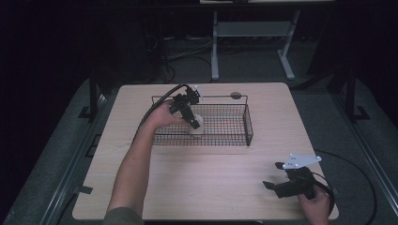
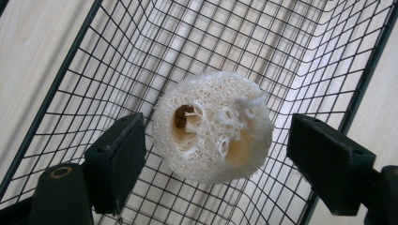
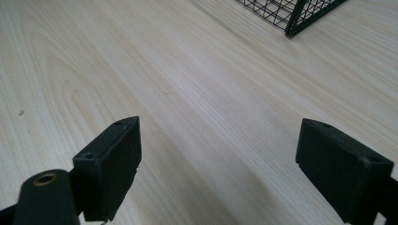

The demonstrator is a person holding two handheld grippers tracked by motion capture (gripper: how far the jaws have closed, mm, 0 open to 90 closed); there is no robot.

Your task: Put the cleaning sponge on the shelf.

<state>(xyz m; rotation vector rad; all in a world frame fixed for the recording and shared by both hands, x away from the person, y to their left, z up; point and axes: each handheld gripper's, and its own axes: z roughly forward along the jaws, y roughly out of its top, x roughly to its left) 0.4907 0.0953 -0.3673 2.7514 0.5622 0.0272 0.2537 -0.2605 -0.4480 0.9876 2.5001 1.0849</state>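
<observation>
Over the black wire basket (image 1: 247,125), which stands toward the far side of the pale wooden surface (image 1: 202,173), the person's left hand (image 1: 162,115) holds the left gripper (image 1: 194,123) tilted down into the basket's left part. Between its spread jaws sits a round, cream-coloured loofah slice (image 2: 213,125) with holes through it, resting on the mesh floor; in the left gripper view neither jaw touches it, a gap showing on each side. At the near right corner of the surface, well apart from the basket, the right hand (image 1: 315,204) holds the right gripper (image 1: 274,176) low over bare wood, its jaws wide apart with nothing between them. A corner of the basket (image 3: 295,14) shows at the top of the right gripper view.
</observation>
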